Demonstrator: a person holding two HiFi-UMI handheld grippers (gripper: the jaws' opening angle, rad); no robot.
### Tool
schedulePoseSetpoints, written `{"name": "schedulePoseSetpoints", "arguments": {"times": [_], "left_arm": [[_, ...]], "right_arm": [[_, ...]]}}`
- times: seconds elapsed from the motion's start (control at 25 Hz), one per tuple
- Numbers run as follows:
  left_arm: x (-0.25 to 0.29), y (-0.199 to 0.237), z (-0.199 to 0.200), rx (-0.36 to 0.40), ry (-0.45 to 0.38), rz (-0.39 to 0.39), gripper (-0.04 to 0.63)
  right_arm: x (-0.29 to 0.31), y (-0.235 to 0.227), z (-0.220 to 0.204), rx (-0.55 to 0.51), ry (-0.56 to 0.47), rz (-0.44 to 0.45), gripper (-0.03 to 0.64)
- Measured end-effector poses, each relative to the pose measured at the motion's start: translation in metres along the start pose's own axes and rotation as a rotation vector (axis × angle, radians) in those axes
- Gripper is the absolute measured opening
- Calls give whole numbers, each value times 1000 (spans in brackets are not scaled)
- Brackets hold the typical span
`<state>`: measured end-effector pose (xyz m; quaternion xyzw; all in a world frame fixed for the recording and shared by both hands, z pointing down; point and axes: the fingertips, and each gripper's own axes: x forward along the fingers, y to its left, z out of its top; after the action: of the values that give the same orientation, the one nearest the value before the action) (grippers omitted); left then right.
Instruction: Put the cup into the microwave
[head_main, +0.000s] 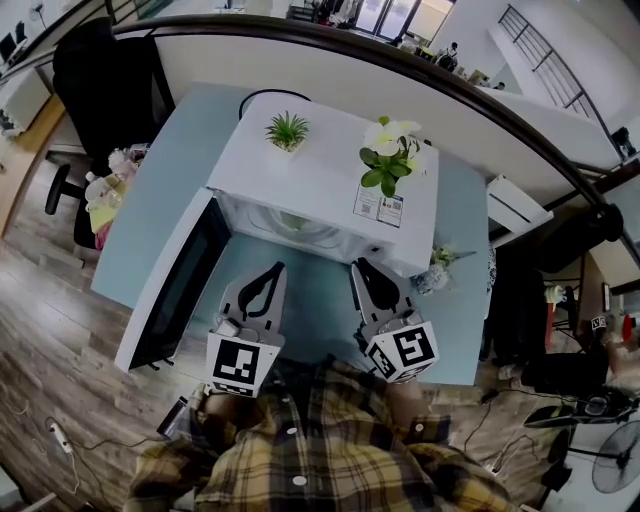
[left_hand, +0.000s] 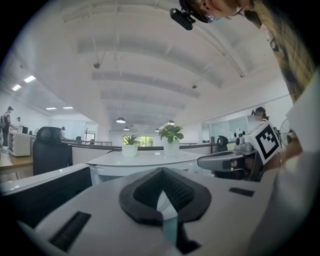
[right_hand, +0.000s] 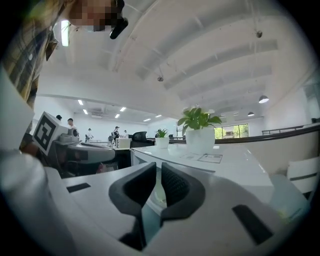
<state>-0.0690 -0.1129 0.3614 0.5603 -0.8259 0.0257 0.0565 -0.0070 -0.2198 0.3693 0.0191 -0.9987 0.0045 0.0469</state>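
Left gripper (head_main: 277, 268) has its jaws pressed together with nothing between them. The right gripper (head_main: 360, 265) has its jaws almost together, with a thin slit between the pads, and it is empty too. Both are held side by side, pointing at the open front of the microwave (head_main: 320, 165).

Inside the lit cavity sits a pale, glassy shape that appears to be the cup (head_main: 293, 222); it is too faint to describe further. The microwave door (head_main: 180, 280) hangs wide open to the left. On the microwave's white top stand a small spiky green plant (head_main: 287, 130) and a white-flowered plant (head_main: 392, 150), with a paper label (head_main: 378, 207) near the front edge.

The microwave rests on a pale blue counter (head_main: 160, 200). At the bottom is the person's plaid shirt (head_main: 330, 450).
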Motion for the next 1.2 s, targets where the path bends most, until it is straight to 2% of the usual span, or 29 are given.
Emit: {"name": "schedulePoseSetpoints", "arguments": {"times": [0.4, 0.56, 1.2], "left_arm": [[4, -24, -5, 6, 21, -18, -11], [4, -29, -9, 4, 33, -12, -11], [-2, -29, -20, -18, 60, 74, -11]], "right_arm": [[-33, -29, 2, 57, 1, -14, 5], [-38, -29, -1, 59, 3, 17, 3], [-36, -30, -6, 27, 11, 96, 3]]}}
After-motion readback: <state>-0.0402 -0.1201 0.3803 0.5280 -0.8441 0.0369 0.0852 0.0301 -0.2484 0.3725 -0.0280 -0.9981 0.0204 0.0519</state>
